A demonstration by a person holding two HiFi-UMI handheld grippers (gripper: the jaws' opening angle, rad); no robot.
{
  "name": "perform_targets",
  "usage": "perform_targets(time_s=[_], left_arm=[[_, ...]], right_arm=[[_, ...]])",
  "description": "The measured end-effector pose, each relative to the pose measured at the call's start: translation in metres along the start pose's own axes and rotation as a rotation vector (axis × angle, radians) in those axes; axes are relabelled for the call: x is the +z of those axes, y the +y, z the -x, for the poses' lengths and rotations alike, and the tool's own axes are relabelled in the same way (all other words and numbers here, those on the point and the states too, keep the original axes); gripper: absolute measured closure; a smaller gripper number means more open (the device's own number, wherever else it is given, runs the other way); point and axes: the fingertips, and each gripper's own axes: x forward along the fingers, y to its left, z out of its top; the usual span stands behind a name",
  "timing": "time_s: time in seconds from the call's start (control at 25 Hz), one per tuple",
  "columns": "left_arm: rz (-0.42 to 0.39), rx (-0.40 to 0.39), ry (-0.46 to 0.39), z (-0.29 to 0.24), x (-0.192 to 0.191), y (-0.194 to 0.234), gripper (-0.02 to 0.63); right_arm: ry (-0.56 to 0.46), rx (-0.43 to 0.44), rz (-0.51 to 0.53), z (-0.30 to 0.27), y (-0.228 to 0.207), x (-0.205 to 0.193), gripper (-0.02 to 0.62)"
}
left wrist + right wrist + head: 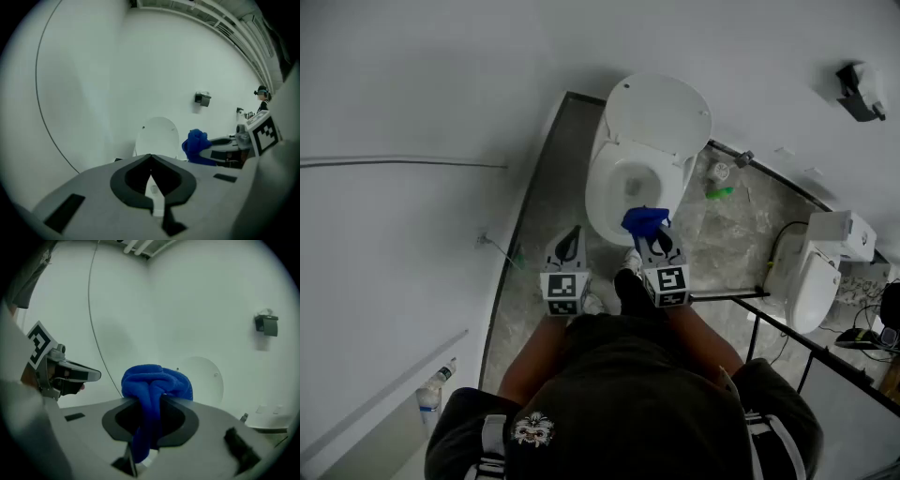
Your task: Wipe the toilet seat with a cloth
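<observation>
Right gripper (657,240) is clenched on the blue cloth (644,221), which bunches ahead of its jaws over the toilet seat (598,192) at the bowl's 5 o'clock; contact not confirmed. Left gripper (572,239) is closed and empty at 7 o'clock, off the seat. Recommendation: lower the cloth onto the rim, press it flat and sweep 1 full circuit, avoiding the raised lid (661,117) at 12 o'clock.

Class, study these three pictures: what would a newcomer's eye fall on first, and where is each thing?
The bright blue cloth stands out, bunched in the shut jaws of the right gripper, by the near rim of the white toilet, whose lid is raised. Beside it the left gripper is shut and empty.
</observation>
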Motion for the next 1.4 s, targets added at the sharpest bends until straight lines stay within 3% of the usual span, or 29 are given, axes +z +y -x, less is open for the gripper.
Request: perform_targets(time_s=[0.24, 0.4, 0.52, 0.96, 1.12, 1.4], left_arm=[[0.053, -0.029, 0.034, -0.067, 0.008, 0.001, 0.595], [0.177, -0.067, 0.050, -0.104, 0.013, 0.011, 0.595], [0.215, -0.078, 0.073, -0.135, 0.008, 0.021, 0.595], [0.135, -0.171, 0.179, -0.263, -0.020, 0.057, 0.595], [0.110, -0.213, 0.229, -0.294, -0.046, 0.060, 0.595], [0.071, -0.278, 0.335, -0.343, -0.100, 0.067, 0.595]], right_arm=[[0.023, 0.048, 0.023, -0.051, -0.036, 0.004, 0.512], [0.058, 0.043, 0.009, -0.081, -0.052, -0.006, 0.512], [0.095, 0.018, -0.015, -0.110, -0.067, -0.013, 0.512], [0.206, -0.114, -0.166, -0.229, -0.109, -0.060, 0.512], [0.244, -0.168, -0.221, -0.266, -0.123, -0.086, 0.512], [0.287, -0.198, -0.227, -0.325, -0.130, -0.139, 0.512]])
